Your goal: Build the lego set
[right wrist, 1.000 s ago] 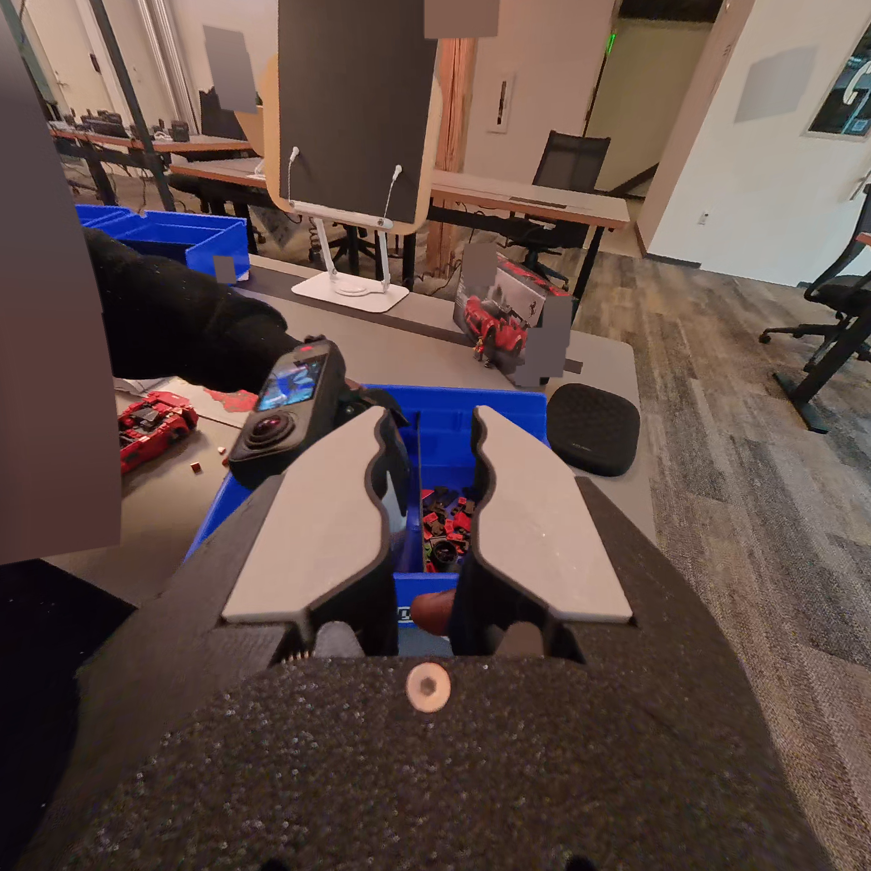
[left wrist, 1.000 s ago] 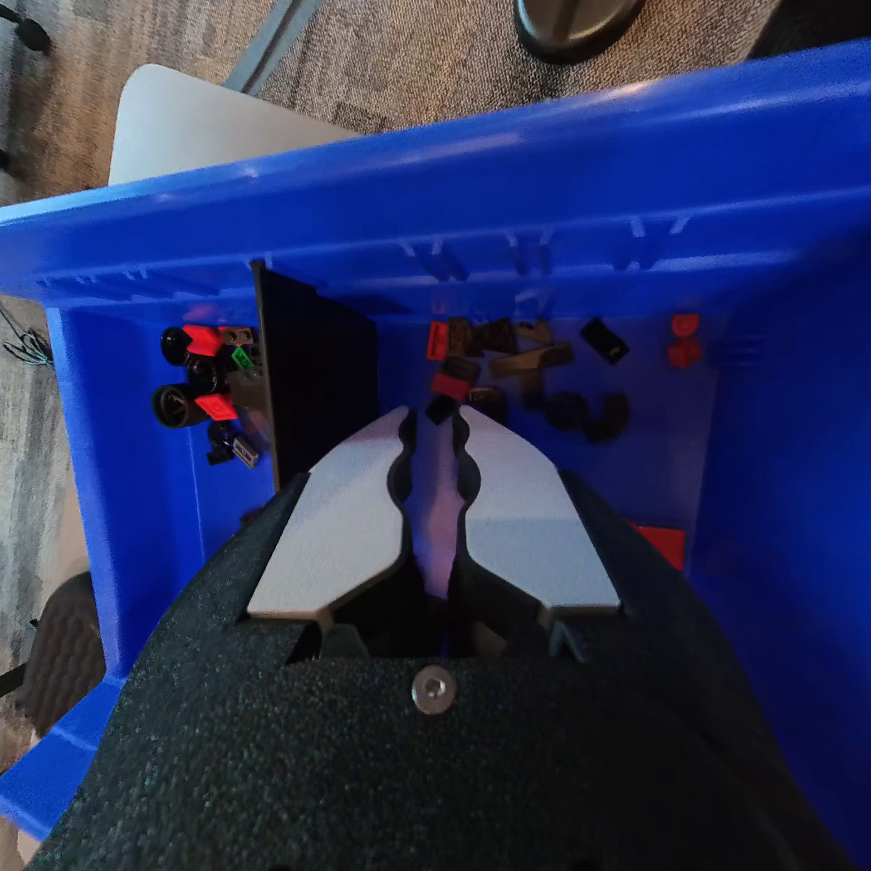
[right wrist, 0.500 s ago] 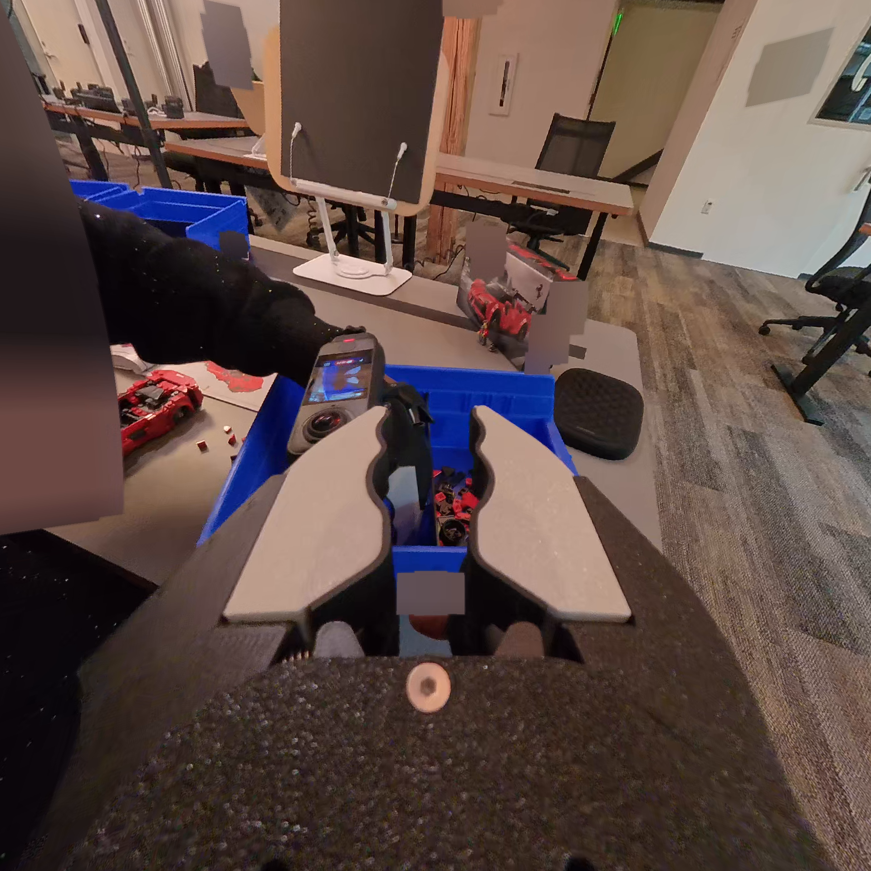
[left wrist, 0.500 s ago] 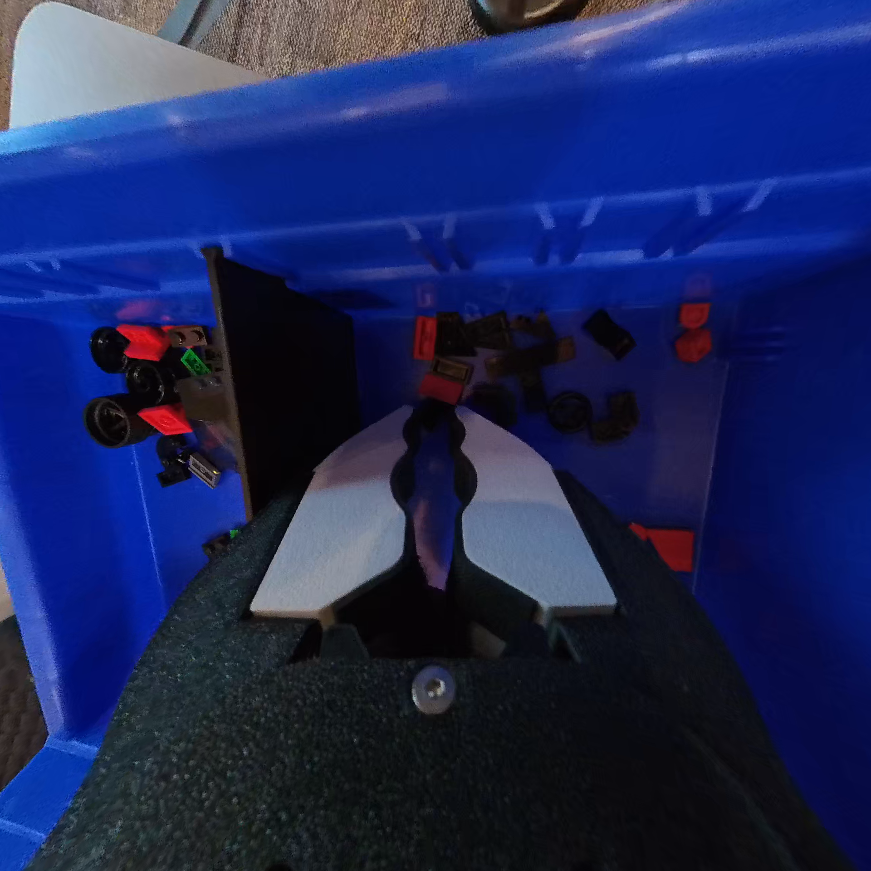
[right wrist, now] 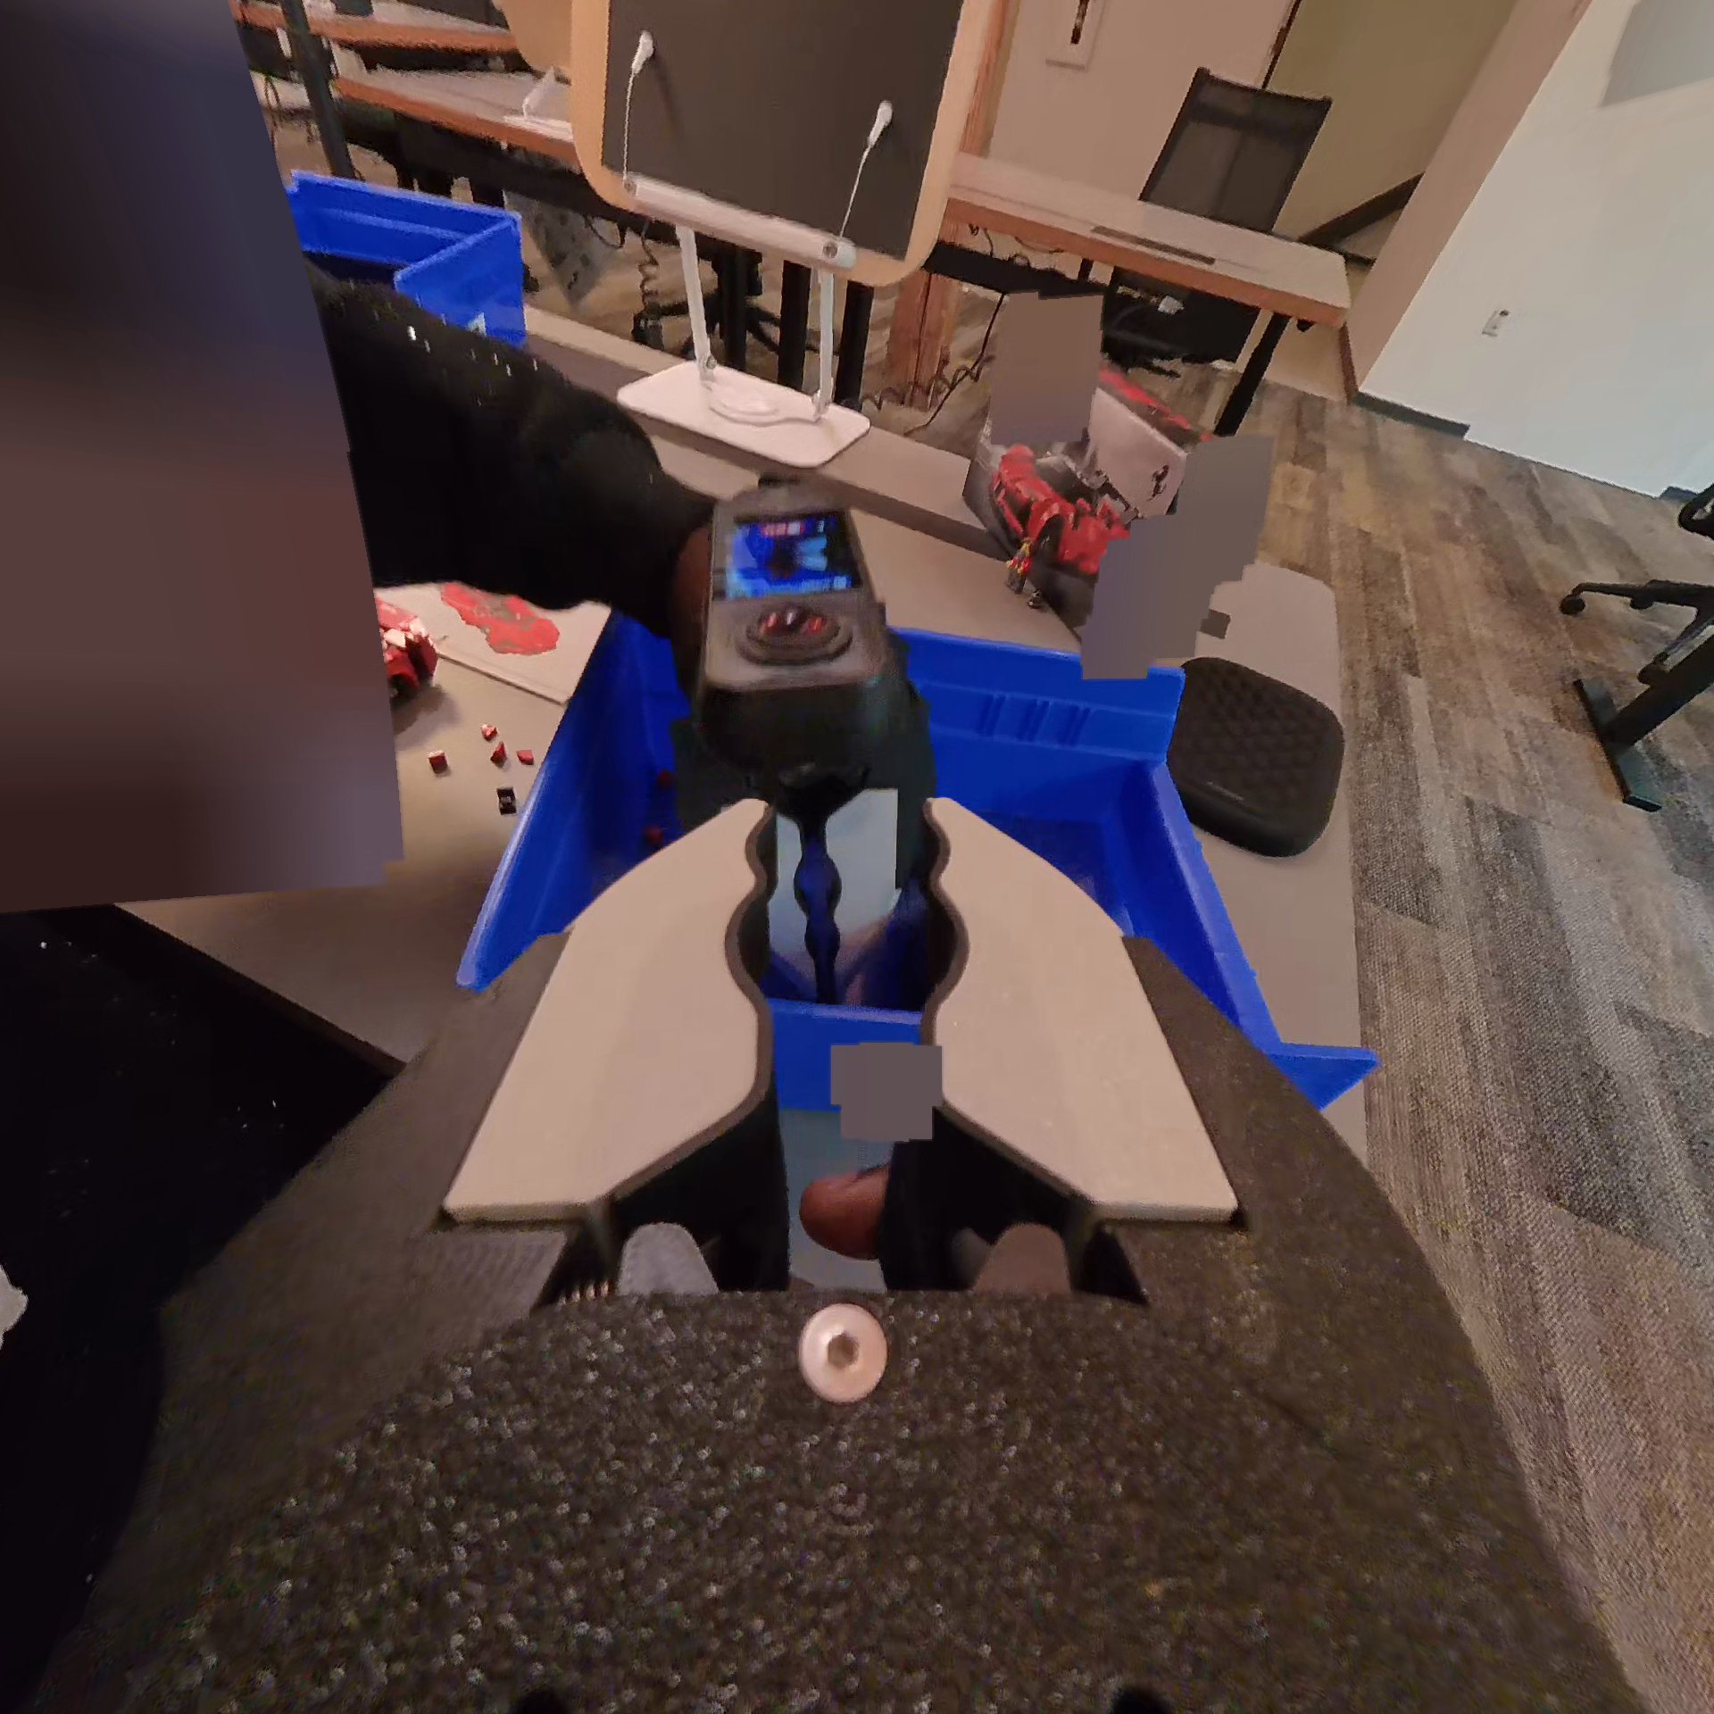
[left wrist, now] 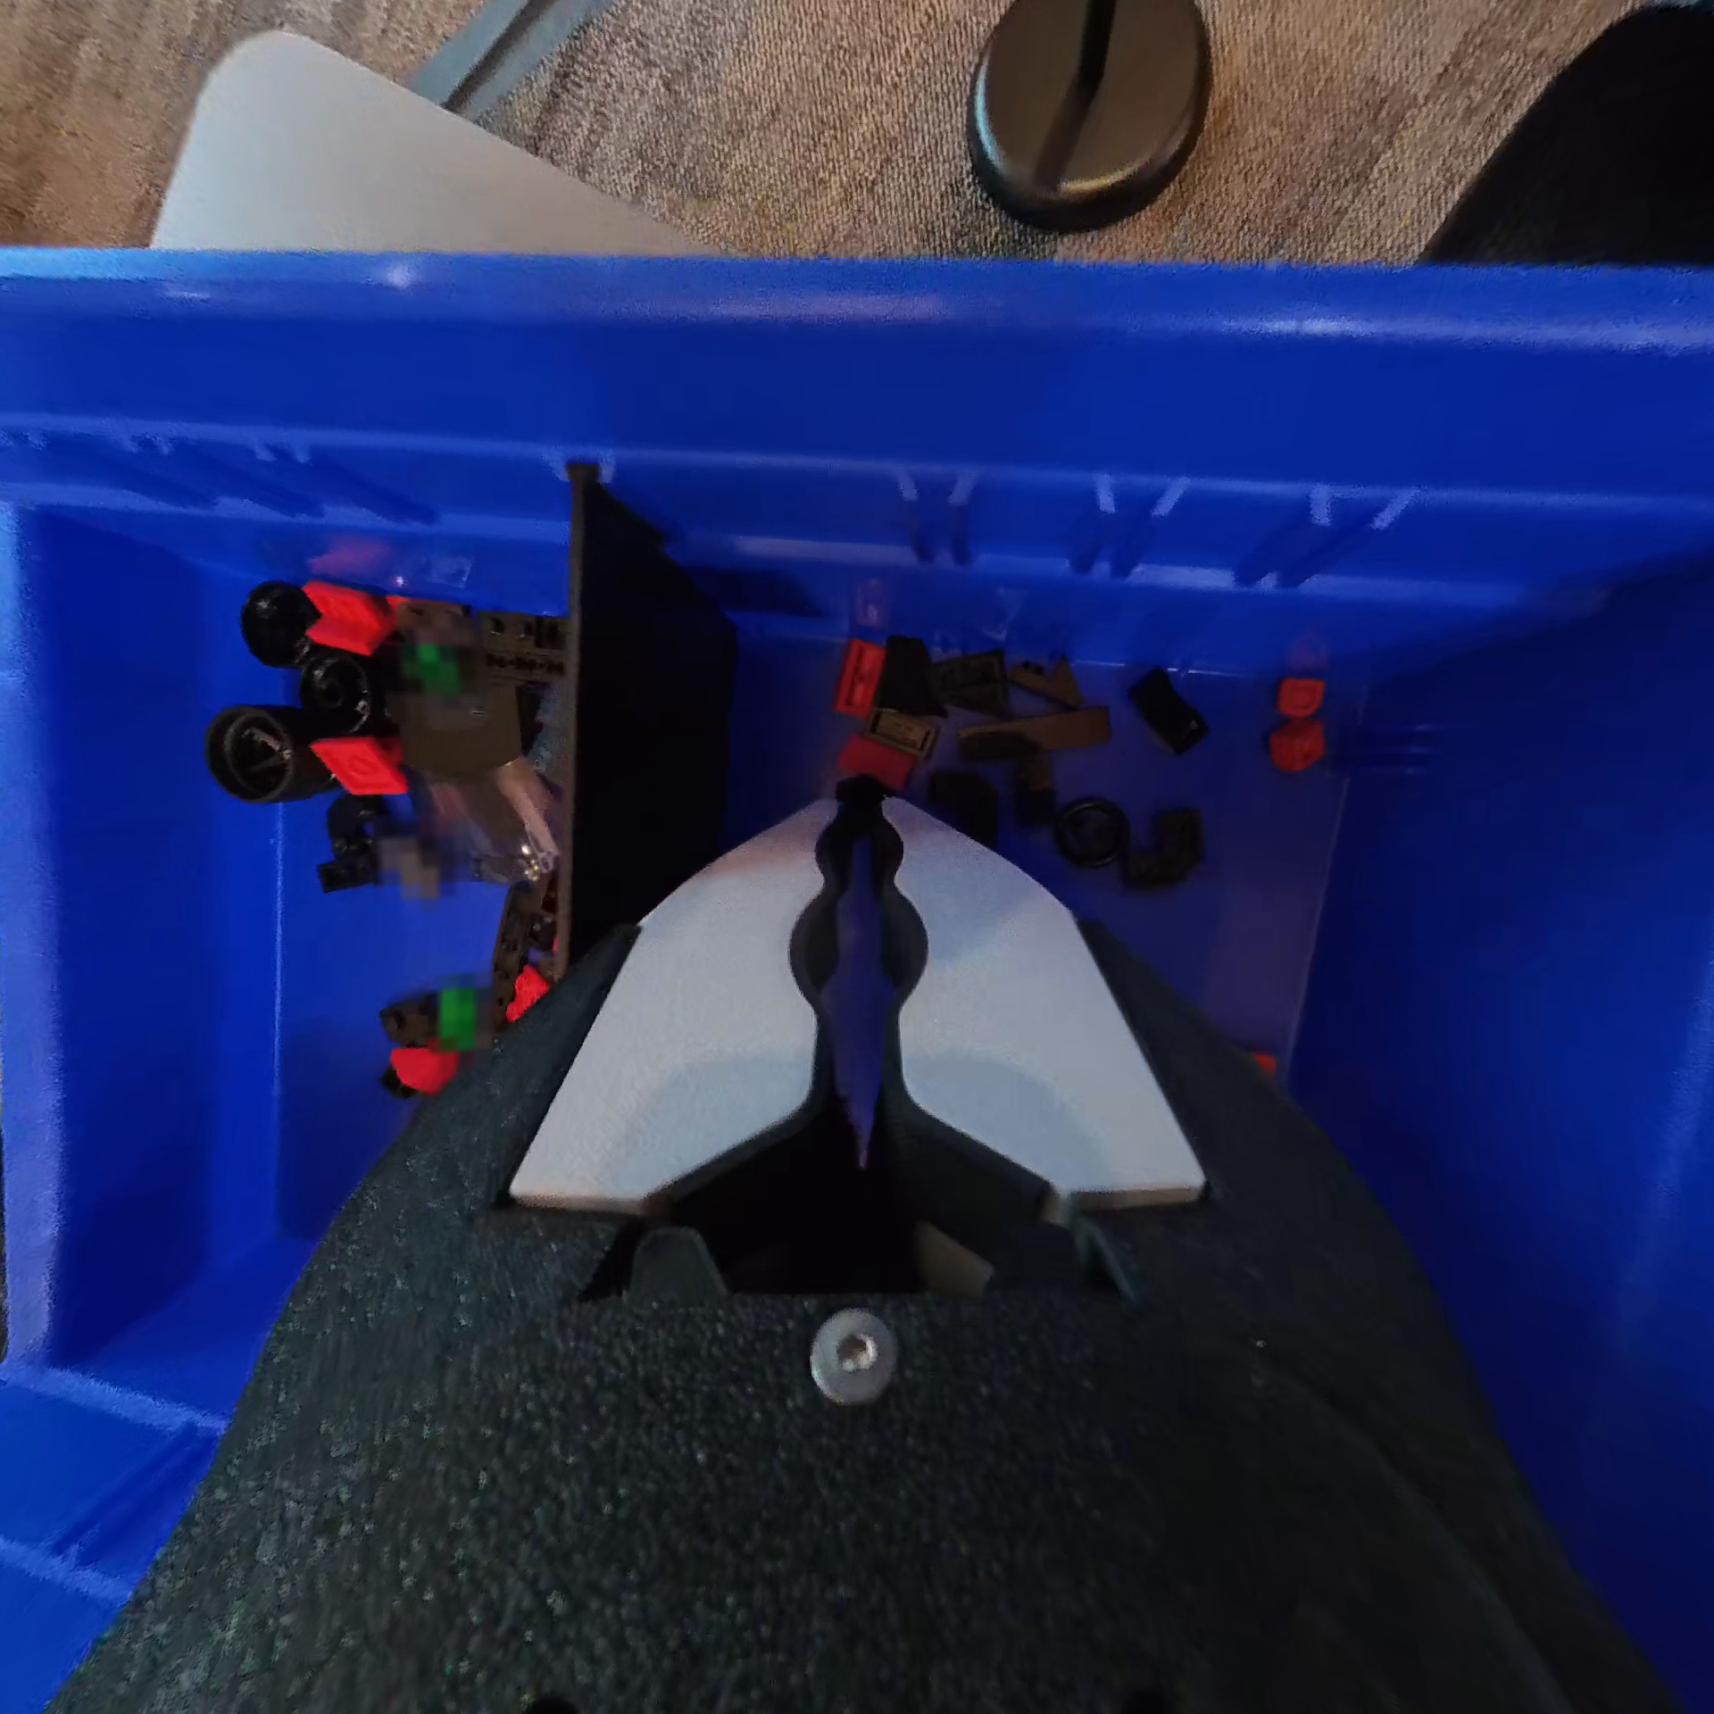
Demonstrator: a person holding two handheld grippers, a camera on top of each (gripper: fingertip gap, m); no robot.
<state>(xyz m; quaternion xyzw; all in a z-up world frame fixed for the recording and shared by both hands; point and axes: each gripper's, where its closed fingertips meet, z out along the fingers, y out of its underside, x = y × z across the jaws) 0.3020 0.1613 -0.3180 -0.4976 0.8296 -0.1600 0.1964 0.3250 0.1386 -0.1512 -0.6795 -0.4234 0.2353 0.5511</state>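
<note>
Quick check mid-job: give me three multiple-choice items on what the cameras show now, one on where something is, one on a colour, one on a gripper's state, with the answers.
1. Where are the left gripper's tips?
A. Inside the bin, right of the black divider
B. Over the floor
C. On the red toy car

2. What colour is the bin?
A. Green
B. Blue
C. Grey

3. How does the left gripper stand?
A. Wide open
B. Shut on a small black piece
C. Shut on the divider

Answers:
1 A, the left wrist view shows the tips low in the compartment right of the divider, among loose bricks.
2 B, its walls are bright blue in both views.
3 B, the tips meet with a small dark piece pinched between them.
</note>
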